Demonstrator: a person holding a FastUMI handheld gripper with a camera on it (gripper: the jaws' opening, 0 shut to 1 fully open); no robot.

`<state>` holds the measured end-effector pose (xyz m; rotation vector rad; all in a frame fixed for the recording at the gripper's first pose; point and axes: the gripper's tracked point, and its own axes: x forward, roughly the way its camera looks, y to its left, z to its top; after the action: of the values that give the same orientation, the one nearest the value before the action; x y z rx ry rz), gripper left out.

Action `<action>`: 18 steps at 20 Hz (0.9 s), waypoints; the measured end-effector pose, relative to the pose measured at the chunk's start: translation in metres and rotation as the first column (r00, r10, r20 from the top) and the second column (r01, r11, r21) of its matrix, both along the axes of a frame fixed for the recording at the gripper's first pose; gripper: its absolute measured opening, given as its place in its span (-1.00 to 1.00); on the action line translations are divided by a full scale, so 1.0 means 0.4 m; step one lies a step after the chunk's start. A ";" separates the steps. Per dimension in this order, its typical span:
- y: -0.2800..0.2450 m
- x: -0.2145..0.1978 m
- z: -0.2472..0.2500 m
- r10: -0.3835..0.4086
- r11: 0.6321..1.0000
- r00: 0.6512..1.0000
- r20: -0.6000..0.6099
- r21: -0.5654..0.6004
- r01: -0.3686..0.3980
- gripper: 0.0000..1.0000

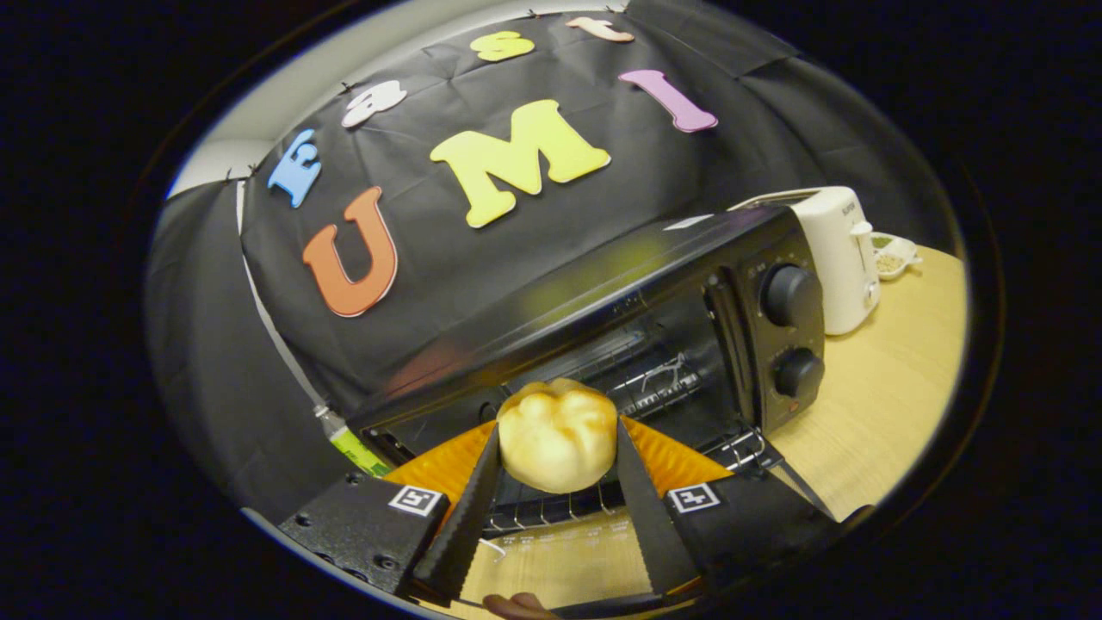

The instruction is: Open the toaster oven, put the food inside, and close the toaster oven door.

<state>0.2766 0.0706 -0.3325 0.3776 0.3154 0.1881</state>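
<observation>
Bun is sitting clamped between the two fingers of the gripper, which are pressing in on either side of it, so they're only as far apart as the bun is wide. It's pale yellow and glossy, round, with a couple of lobes on top and a slightly browner patch on one side; the underside is hard to make out. Just ahead of the fingers the toaster oven is standing open, and the bun is hovering right at its mouth, over the front edge of the wire rack. The glass door is lying folded down under the fingers, mostly cut off by them. Inside of the oven is dark, can't really tell what's in there beyond the rack. Off to the right, two black knobs are sitting on the control panel, and beyond those a white toaster on the wooden table, with a small dish behind it, contents too small to tell.
</observation>
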 end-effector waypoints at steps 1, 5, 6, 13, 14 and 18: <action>-0.001 0.016 0.004 -0.002 1.000 1.000 0.002 -0.011 0.002 0.64; -0.011 0.059 0.000 -0.012 0.999 1.000 0.001 -0.031 0.012 0.75; -0.014 0.070 -0.008 -0.010 0.999 1.000 -0.002 -0.039 0.010 0.80; -0.027 0.072 -0.003 -0.032 0.995 0.999 0.026 -0.094 0.034 1.00; -0.025 0.060 -0.002 -0.023 0.995 1.000 0.017 -0.095 0.025 1.00; -0.032 -0.018 0.027 -0.002 0.993 1.000 0.007 -0.116 0.002 1.00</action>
<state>0.2693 0.0578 -0.3218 0.2622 0.3176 0.1682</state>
